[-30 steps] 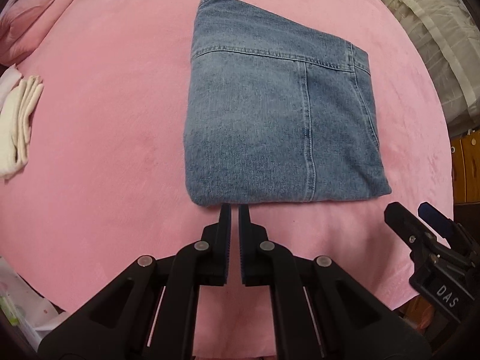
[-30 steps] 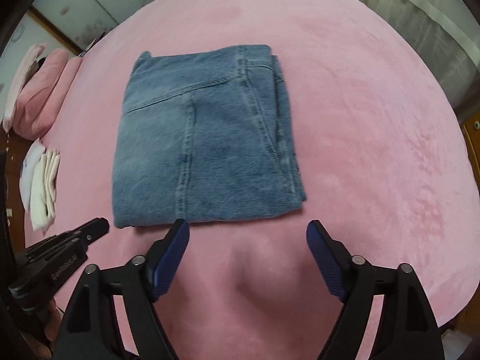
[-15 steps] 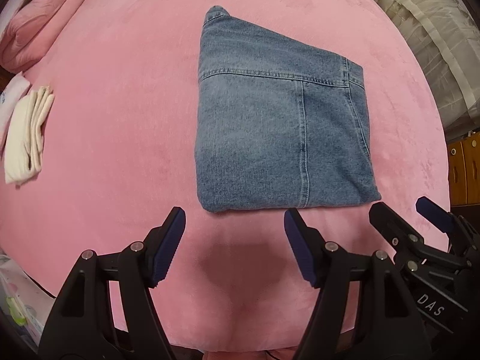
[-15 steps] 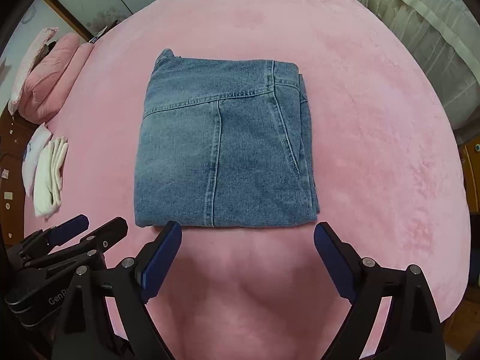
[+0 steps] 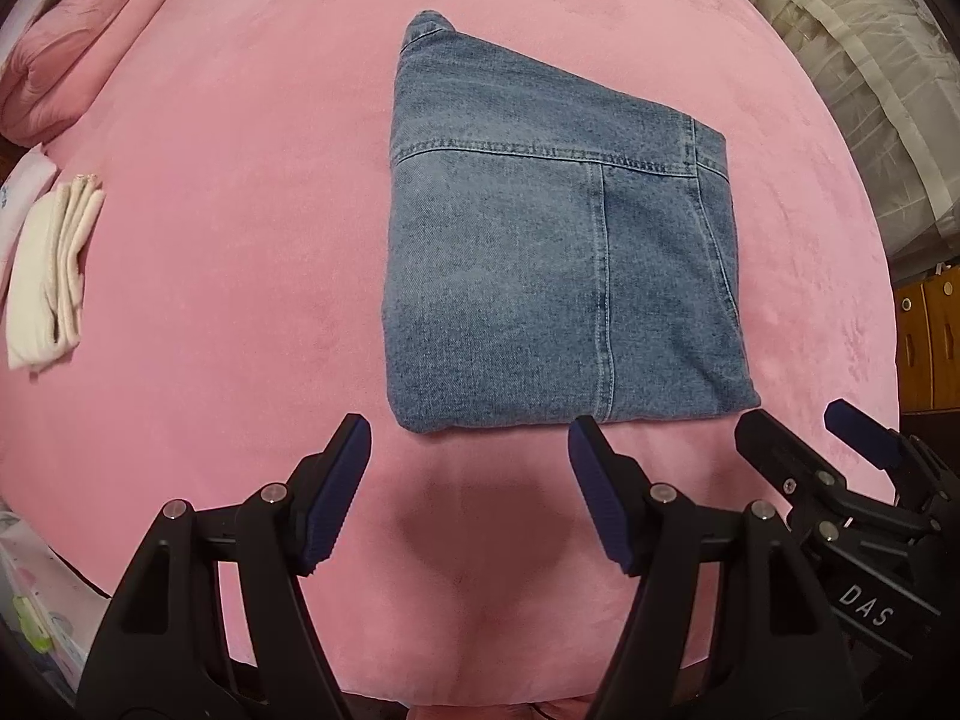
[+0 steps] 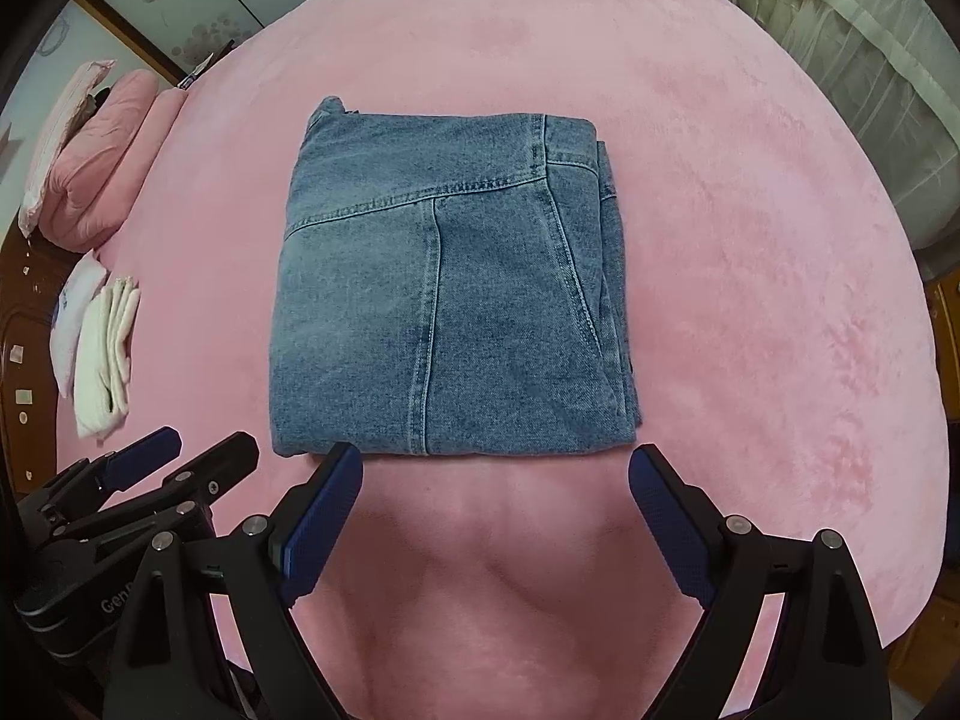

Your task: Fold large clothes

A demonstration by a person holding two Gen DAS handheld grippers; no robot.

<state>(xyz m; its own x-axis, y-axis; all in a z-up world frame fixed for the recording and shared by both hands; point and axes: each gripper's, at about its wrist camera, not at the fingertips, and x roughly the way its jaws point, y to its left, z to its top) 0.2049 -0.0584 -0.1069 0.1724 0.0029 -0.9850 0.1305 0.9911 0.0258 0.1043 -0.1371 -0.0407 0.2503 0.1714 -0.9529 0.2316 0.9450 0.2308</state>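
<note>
A pair of blue jeans (image 5: 558, 258) lies folded into a thick rectangle on the pink blanket (image 5: 240, 192); it also shows in the right wrist view (image 6: 450, 300). My left gripper (image 5: 468, 438) is open and empty, just short of the near folded edge. My right gripper (image 6: 495, 462) is open and empty, at the same near edge, not touching the cloth. The right gripper shows at the right of the left wrist view (image 5: 804, 438), and the left gripper shows at the lower left of the right wrist view (image 6: 192, 450).
A folded white cloth (image 5: 51, 276) lies at the left edge of the bed, also in the right wrist view (image 6: 105, 354). A pink pillow (image 6: 96, 162) sits at the far left. Pale bedding (image 5: 852, 48) is heaped at the right. Wooden furniture (image 5: 927, 342) stands beyond the right edge.
My left gripper has opened from shut and drawn back a little from the jeans. My right gripper has stayed open and pulled back slightly. The jeans have not moved.
</note>
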